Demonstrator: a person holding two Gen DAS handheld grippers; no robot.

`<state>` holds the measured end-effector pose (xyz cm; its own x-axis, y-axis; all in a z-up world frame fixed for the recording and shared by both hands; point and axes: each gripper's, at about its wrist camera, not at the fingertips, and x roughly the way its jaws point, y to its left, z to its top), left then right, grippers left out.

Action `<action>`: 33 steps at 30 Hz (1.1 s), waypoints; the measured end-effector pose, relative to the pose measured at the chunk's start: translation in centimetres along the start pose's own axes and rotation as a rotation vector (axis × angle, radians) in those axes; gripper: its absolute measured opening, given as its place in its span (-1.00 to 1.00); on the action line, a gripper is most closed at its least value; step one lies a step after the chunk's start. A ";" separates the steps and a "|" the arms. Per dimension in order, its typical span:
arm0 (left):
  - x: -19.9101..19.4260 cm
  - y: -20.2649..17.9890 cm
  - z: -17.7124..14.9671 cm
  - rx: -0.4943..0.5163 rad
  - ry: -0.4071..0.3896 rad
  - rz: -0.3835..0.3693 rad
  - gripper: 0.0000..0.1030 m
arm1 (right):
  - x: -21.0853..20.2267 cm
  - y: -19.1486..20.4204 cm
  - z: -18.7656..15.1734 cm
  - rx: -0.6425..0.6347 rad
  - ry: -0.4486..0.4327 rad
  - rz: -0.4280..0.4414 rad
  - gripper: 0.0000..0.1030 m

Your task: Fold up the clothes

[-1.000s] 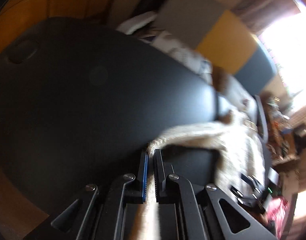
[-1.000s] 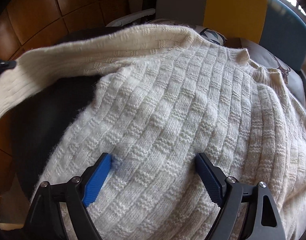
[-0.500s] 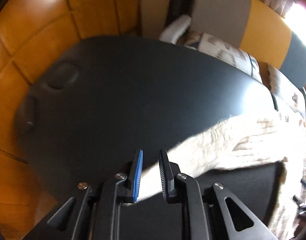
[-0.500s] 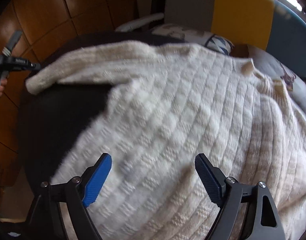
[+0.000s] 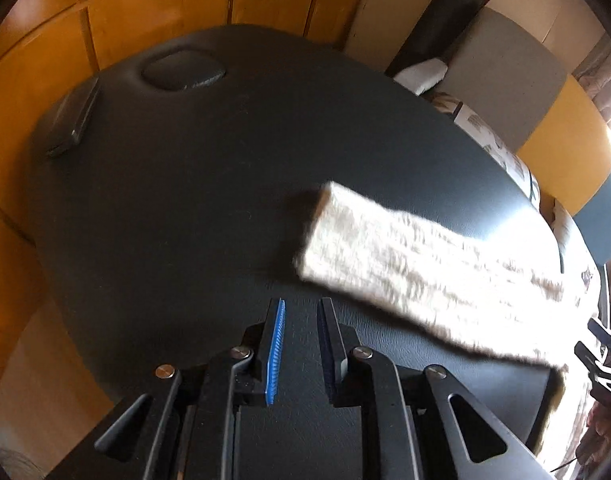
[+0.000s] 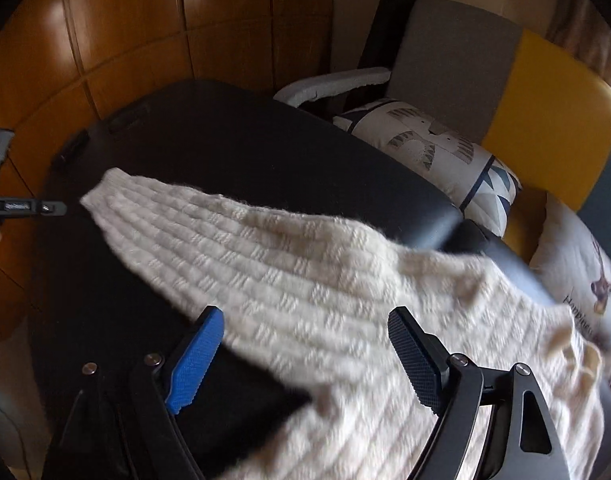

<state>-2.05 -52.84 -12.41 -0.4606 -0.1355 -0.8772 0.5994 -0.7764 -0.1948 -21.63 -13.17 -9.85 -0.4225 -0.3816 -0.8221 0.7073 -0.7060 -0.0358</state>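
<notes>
Room: wood-panelled wall (image 5: 153, 12) behind a dark padded table (image 5: 209, 184), with a grey and yellow chair (image 6: 505, 76) and printed cushions (image 6: 433, 140) at its far side
Left gripper (image 5: 299, 344): jaws slightly apart, nothing between them, over bare table
Right gripper (image 6: 301, 360): jaws wide and closing, empty, hanging over the knit without pinching it
Sweater (image 6: 345, 320): cream ribbed knit spread on the table
Sleeve (image 5: 417, 268): stretched out flat, its cuff just ahead of the left gripper
</notes>
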 end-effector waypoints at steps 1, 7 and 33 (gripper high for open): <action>0.2 -0.6 0.6 0.023 -0.019 -0.014 -0.70 | 0.9 0.1 0.3 0.001 0.018 0.002 0.56; 3.8 -4.8 1.9 0.167 -0.007 0.059 -0.71 | 4.9 0.8 1.1 0.002 0.096 0.009 0.39; -0.8 -27.7 -1.6 0.406 -0.041 -0.345 -0.81 | -8.9 -19.8 -9.6 0.472 -0.113 -0.167 0.45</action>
<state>-17.20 -30.24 -6.99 -0.6166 0.1522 -0.7724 0.1106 -0.9547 -0.2763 -26.46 9.93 -7.30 -0.5849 -0.2839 -0.7598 0.3026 -0.9455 0.1204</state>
